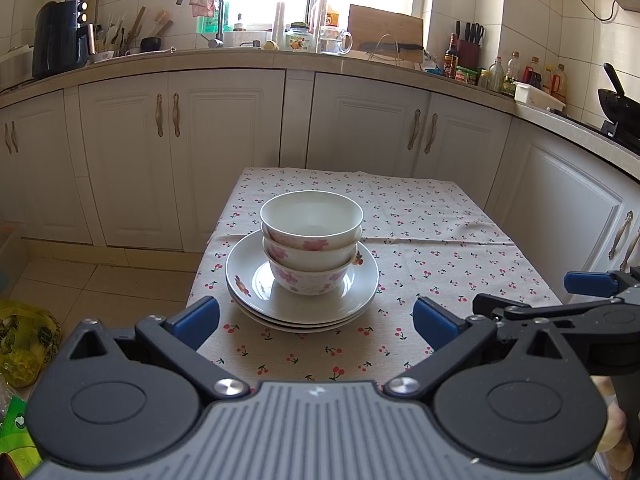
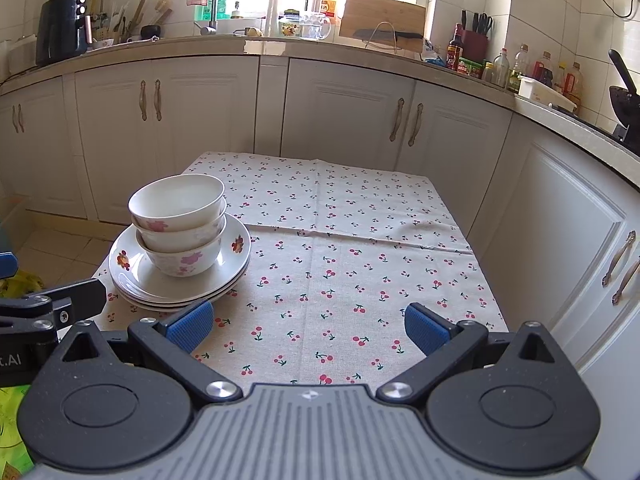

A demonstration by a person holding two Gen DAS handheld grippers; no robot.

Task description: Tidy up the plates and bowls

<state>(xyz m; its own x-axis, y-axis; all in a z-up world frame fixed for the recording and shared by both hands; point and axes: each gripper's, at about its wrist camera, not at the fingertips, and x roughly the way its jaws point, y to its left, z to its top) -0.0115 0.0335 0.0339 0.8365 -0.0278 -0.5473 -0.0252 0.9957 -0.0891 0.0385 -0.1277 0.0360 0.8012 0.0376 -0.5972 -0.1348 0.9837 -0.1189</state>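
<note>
Three nested white floral ceramic bowls (image 1: 312,240) are sitting on stacked white plates (image 1: 302,300), saving space; the left gripper (image 1: 316,316) and right gripper (image 2: 309,322) are hovering wide apart, holding nothing.

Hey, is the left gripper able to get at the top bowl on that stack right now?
Probably yes. The left gripper is open and empty, facing the top bowl head-on, with only bare tablecloth between. The right gripper sits off to the side, clear of that path.
</note>
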